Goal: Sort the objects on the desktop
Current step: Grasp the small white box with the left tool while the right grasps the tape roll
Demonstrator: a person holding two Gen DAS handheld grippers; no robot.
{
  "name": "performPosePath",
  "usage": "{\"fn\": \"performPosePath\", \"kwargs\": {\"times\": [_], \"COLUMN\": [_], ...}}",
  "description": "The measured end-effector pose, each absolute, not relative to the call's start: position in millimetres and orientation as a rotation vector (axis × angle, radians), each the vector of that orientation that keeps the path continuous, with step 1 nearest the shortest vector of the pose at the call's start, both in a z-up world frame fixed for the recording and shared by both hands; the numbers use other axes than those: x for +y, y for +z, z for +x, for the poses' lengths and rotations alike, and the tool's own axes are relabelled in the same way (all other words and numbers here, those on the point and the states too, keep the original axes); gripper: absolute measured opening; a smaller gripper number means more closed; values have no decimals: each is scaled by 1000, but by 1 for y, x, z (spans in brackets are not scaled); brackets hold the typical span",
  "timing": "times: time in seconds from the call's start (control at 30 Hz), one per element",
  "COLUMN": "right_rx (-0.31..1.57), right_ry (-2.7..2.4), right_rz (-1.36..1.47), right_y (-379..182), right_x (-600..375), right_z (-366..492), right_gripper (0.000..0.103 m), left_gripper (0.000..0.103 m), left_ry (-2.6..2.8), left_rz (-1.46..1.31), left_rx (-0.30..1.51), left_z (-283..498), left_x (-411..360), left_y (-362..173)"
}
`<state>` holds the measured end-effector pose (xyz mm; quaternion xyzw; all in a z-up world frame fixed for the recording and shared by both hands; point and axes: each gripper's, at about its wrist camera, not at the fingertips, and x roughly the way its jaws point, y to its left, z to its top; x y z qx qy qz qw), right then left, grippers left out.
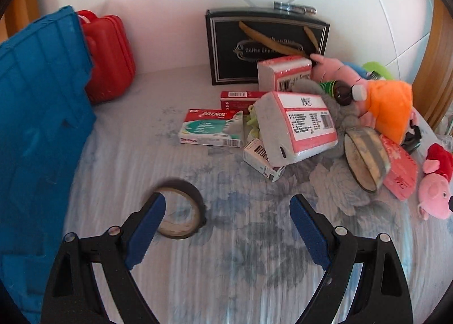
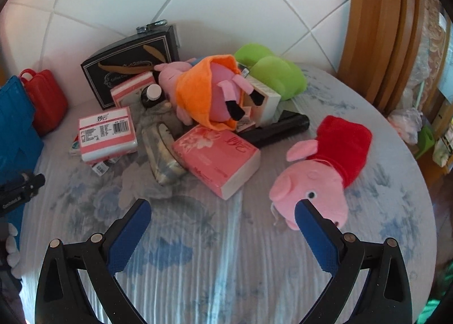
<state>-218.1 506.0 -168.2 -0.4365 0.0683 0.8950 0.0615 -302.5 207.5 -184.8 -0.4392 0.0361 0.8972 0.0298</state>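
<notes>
A pile of objects lies on a floral cloth. My left gripper is open and empty; a black tape roll lies by its left finger. Beyond it are a Tylenol box, white-and-pink tissue packs and a grey slipper. My right gripper is open and empty. A pink pig plush in red lies against its right finger. A pink tissue pack lies ahead, with a pig plush in orange behind it.
A blue crate stands at the left with a red case behind it. A black gift box leans on the white padded headboard. A green plush and a black tube lie at the back right. A wooden frame is at the right.
</notes>
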Motion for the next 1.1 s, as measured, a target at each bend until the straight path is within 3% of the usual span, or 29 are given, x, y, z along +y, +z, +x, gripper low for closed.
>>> {"fn": "performPosePath", "kwargs": {"times": [0.37, 0.47, 0.6, 0.67, 0.83, 0.9, 1.1], "right_rx": [151, 114, 119, 113, 80, 85, 82], "right_ry": [2764, 2791, 2816, 2822, 2862, 2863, 2867], "right_rz": [-1401, -1416, -1439, -1457, -1477, -1500, -1495], "right_y": [-207, -215, -225, -228, -230, -232, -230], "right_x": [485, 472, 458, 451, 434, 432, 430], "right_z": [-294, -303, -316, -319, -319, -321, -323], "right_gripper": [103, 103, 103, 103, 99, 80, 80], "left_gripper": [90, 78, 45, 41, 38, 38, 42], "left_ry": [2663, 2669, 2674, 2691, 2721, 2717, 2730], "left_rz": [-1441, -1454, -1452, -1451, -1497, -1520, -1451], "left_rx": [143, 120, 72, 117, 130, 141, 130], "left_z": [-389, -396, -388, -382, -368, -365, -363], "left_x": [258, 247, 222, 215, 186, 179, 185], "left_y": [-270, -281, -277, -274, -273, -273, -244]}}
